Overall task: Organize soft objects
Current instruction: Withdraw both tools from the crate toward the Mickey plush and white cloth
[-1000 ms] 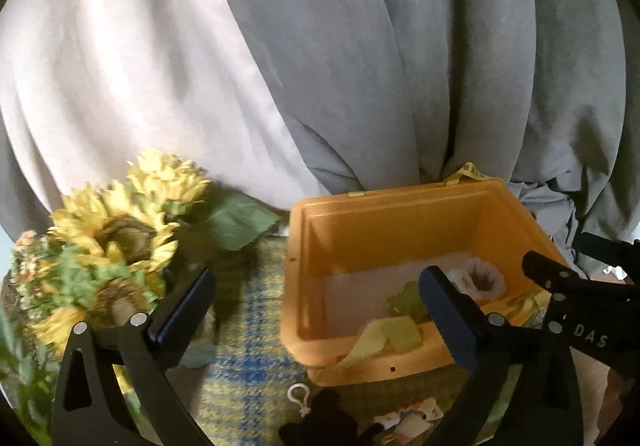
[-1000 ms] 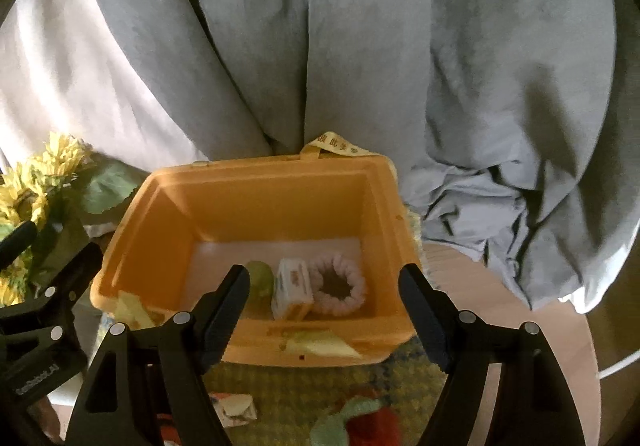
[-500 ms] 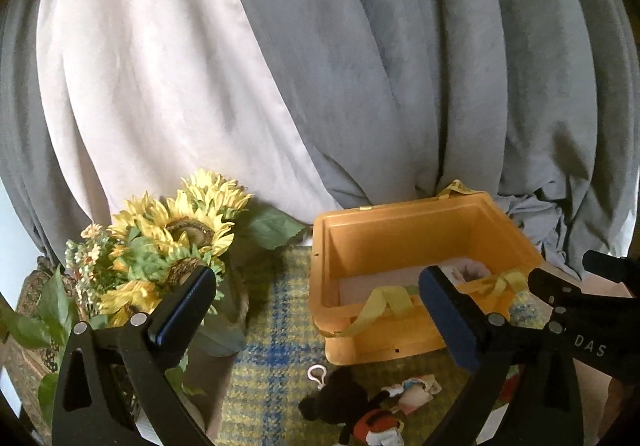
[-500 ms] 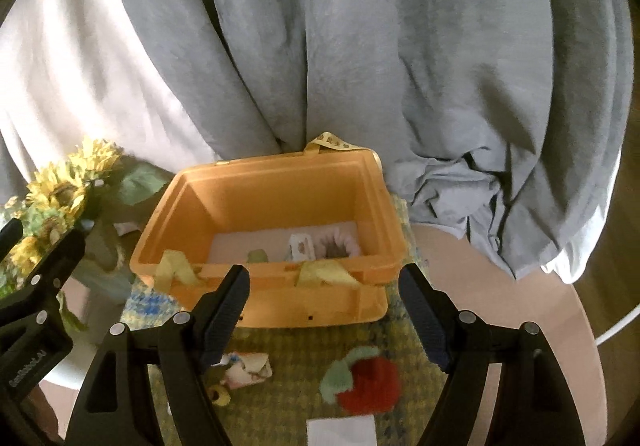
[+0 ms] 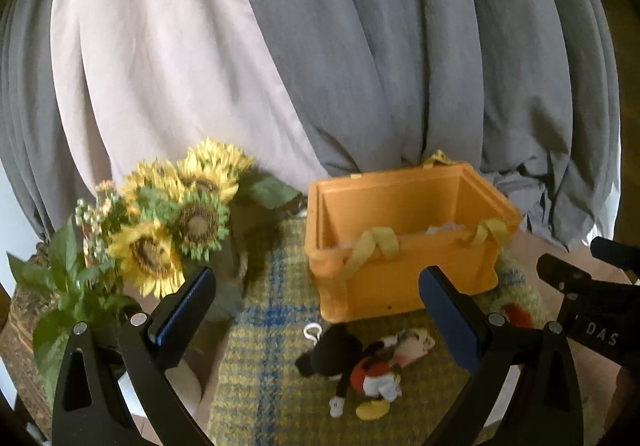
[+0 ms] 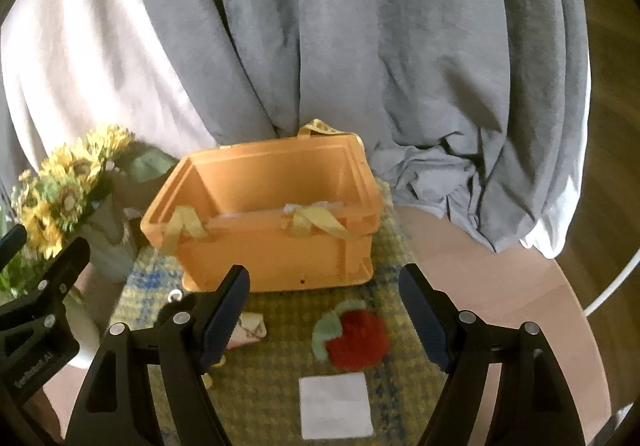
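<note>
Black plastic, two grippers: left gripper low in its frame, jaws wide, nothing between them; right gripper likewise low, jaws wide and empty. Blue pads on the inner faces of both.

Nearest, at lower centre of the right wrist view, one white square card flat on the yellow-and-blue plaid cloth. Just above it, one red knitted strawberry with a green leaf. To its left, partly behind the left jaw, one small pale pouch. In the left wrist view, lower centre, one Mickey Mouse plush lying on the cloth, white key ring at its head, touching the pale pouch.

Mid-frame, one orange plastic crate standing on the cloth, open-topped, two yellow straps draped over its near rim. Inside, only a sliver of something white above the rim; contents otherwise hidden.

Left of the crate, one bouquet of sunflowers, three large blooms counted. Round pale wooden desk showing bare at right.

Farthest, filling the upper frame, grey curtain beside a pale one.
</note>
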### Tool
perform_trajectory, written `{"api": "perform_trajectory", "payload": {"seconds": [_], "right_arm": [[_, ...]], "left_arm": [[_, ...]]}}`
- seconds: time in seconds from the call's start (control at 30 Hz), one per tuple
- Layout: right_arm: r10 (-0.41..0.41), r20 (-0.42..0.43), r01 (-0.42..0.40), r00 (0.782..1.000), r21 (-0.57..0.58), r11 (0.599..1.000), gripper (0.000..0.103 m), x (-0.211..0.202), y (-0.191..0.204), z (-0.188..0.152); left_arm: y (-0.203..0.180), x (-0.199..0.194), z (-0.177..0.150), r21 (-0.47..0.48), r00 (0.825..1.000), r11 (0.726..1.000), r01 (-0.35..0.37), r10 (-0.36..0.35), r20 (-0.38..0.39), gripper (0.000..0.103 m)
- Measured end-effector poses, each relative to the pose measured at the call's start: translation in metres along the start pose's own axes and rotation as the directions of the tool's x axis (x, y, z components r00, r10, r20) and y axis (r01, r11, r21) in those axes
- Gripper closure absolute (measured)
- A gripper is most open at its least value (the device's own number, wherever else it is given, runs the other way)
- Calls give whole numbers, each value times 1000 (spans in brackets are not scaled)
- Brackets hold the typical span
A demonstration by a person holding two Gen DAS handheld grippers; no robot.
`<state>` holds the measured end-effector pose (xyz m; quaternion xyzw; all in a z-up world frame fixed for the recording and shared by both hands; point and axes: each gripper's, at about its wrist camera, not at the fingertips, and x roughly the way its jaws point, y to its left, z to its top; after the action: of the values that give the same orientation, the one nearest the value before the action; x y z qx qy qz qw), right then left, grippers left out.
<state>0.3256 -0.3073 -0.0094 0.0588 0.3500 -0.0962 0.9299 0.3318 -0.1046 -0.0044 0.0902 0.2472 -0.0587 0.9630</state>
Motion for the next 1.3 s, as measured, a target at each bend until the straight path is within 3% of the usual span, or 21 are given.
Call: {"api": "perform_trajectory", "payload": {"seconds": [0.4,0.67,0.97,1.2,1.3], "right_arm": [[29,-46,-29,999,6,1000,25,1,2,-44],[38,-73,-40,997,-26,999,25,2,8,-68],[75,-160,-71,984,32,997,25,20,-2,-91],[24,-181,-22,983,13,1000,25,35,-13,-98],[28,-200,-25,979,14,1000,25,42,-14,-104]], "left_arm": [[2,-3,-41,-13,998,1000,26,-27,-48,0],[1,-9,-63,14,1000,1000,0,0,-25,0],[-10,3,-84,-9,990,998,63,-63,-128,3],[-22,24,-96,-18,975,996,89,-91,-201,7],[-24,31,-100,-14,976,996,83,-84,-199,8]]}}
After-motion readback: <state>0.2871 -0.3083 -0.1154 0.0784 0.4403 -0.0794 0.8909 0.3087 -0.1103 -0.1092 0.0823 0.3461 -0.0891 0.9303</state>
